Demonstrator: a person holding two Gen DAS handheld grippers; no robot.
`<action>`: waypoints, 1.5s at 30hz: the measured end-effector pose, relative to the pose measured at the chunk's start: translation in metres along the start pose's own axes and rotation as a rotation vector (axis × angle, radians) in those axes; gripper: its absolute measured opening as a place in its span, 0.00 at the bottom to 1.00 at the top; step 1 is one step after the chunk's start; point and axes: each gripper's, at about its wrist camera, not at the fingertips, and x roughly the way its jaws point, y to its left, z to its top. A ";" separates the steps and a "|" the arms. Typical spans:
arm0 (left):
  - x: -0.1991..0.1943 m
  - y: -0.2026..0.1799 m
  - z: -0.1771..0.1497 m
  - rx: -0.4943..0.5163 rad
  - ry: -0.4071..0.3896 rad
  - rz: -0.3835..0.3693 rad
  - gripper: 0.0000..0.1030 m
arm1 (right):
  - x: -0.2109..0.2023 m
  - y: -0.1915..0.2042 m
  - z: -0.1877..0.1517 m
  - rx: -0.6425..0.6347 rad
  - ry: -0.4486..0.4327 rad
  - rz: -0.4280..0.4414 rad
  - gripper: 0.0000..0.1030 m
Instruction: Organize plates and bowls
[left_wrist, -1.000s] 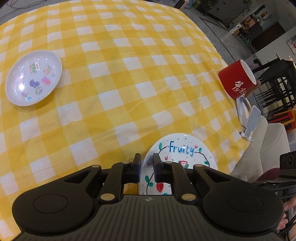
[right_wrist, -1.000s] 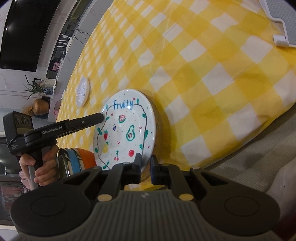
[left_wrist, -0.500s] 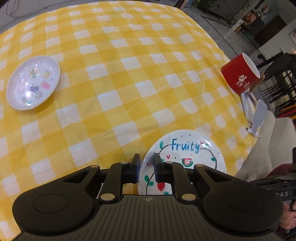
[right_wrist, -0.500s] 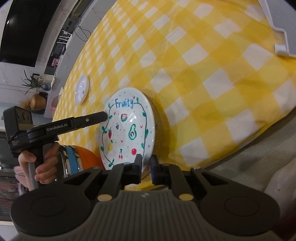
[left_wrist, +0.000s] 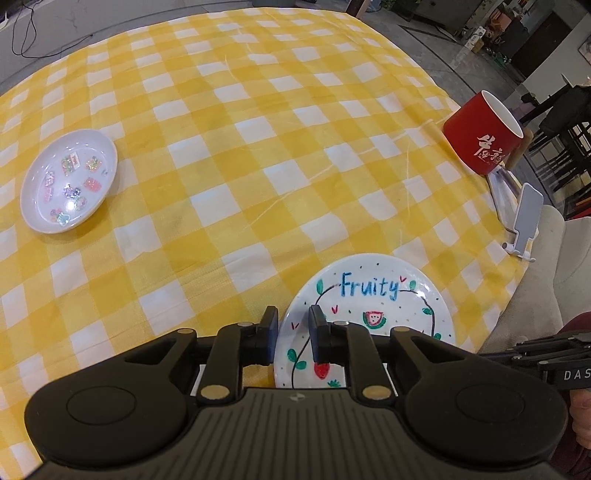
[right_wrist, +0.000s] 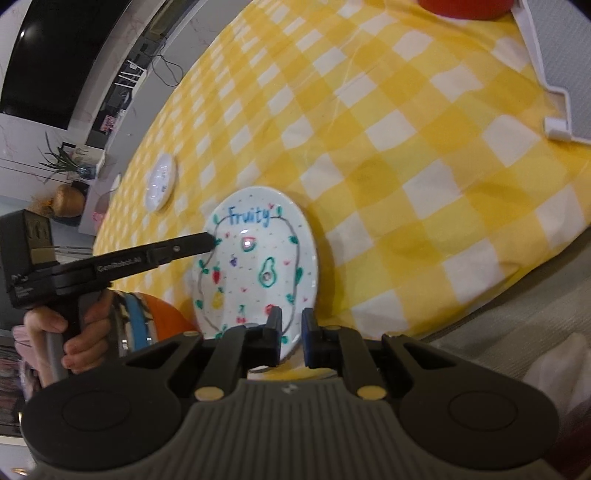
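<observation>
A white plate (left_wrist: 373, 299) lettered "Fruity", with drawn fruit, lies at the near edge of the yellow checked table (left_wrist: 258, 147). My left gripper (left_wrist: 293, 328) straddles its left rim, and its jaws are opening, with a gap showing beside the rim. In the right wrist view that left gripper (right_wrist: 208, 242) reaches the plate (right_wrist: 258, 254) from the left. My right gripper (right_wrist: 291, 328) is shut on the plate's near rim. A small white dish (left_wrist: 68, 181) with stickers sits far left, also seen as a small dish (right_wrist: 160, 181) in the right wrist view.
A red mug (left_wrist: 484, 133) stands at the table's right edge beside a white stand (left_wrist: 526, 221). An orange and blue striped bowl (right_wrist: 147, 325) shows below the left gripper, next to a person's hand (right_wrist: 74, 332). Beige fabric (right_wrist: 517, 332) lies past the table edge.
The left jaws have spread a little around the plate's rim. Both views have rolled slightly. The plate stays in the same spot.
</observation>
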 end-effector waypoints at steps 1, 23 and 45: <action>-0.001 0.000 0.000 0.007 -0.006 0.003 0.18 | 0.000 0.000 0.000 -0.003 -0.003 -0.001 0.10; -0.047 0.008 0.000 -0.085 -0.186 -0.042 0.65 | -0.010 0.000 0.007 -0.014 -0.120 0.050 0.75; -0.115 0.043 -0.004 -0.331 -0.595 0.258 0.91 | -0.007 -0.004 0.010 0.006 -0.198 -0.003 0.93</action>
